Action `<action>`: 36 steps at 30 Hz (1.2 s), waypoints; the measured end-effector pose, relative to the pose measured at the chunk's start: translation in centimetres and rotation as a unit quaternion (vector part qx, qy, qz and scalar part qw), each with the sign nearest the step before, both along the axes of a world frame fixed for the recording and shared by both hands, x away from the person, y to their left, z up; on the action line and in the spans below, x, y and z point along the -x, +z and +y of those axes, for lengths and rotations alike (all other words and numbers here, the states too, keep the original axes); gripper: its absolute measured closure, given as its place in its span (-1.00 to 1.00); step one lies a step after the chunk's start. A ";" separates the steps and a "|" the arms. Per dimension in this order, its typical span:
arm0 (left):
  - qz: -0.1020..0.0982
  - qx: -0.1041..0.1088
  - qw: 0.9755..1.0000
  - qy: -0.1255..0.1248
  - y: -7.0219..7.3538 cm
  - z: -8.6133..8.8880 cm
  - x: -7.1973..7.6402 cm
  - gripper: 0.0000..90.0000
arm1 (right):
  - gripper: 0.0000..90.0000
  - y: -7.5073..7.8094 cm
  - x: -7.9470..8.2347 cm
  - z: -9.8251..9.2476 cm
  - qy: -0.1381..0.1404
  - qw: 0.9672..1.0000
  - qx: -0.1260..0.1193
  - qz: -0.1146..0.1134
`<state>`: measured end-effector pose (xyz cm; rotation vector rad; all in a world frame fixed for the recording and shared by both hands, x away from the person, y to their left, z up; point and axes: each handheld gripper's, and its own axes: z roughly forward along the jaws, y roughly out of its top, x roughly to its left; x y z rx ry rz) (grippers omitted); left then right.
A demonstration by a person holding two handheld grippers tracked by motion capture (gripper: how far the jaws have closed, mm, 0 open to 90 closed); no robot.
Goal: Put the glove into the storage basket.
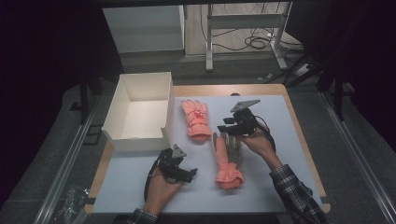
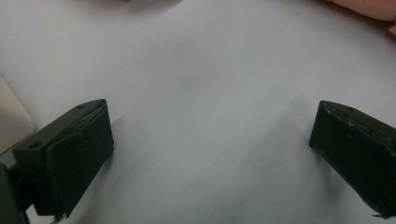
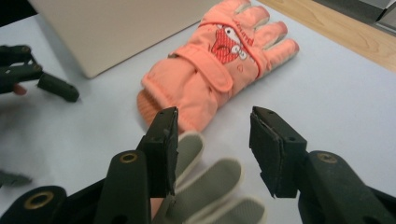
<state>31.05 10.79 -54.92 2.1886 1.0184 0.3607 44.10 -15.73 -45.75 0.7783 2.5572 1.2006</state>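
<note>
**Two orange gloves on the mat, both grippers open and empty**

A pale grey mat (image 1: 280,154) covers a wooden table (image 1: 306,140). At its far left stands an open white cardboard box (image 1: 140,112), with nothing visible inside it.

Just right of the box lies an orange padded glove with a red cartoon patch on its back (image 1: 196,120), fingers pointing away from the person. In the right gripper view the same glove (image 3: 219,70) lies flat with its knit cuff toward the camera.

Nearer the person lies a second orange glove, palm up with grey grip fingers (image 1: 228,161), its cuff toward the table's near edge.

The right gripper (image 1: 233,125) hovers over that glove's grey fingertips (image 3: 210,186), jaws spread wide with nothing between them.

The left gripper (image 1: 187,173) is low over bare mat near the box's front corner, well apart from both gloves. Its jaws stand wide open and empty (image 2: 210,149).
</note>
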 end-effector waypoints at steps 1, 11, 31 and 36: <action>0.000 0.000 1.000 0.000 0.0 0.0 0.0 -1.00 | 0.14 0.0 0.0 0.0 0.000 1.000 0.000 0.000; 0.000 0.000 1.000 0.000 0.0 0.0 0.0 -1.00 | -0.01 -0.2 -2.4 2.7 -0.006 1.000 0.009 -0.003; 0.001 0.000 1.000 0.001 0.0 0.0 0.0 -1.00 | -0.43 -2.5 -5.9 8.8 0.011 0.999 0.045 0.006; 0.000 0.000 1.000 0.000 0.0 0.0 0.0 -1.00 | -0.51 -3.5 -6.6 9.7 0.020 0.997 0.067 0.012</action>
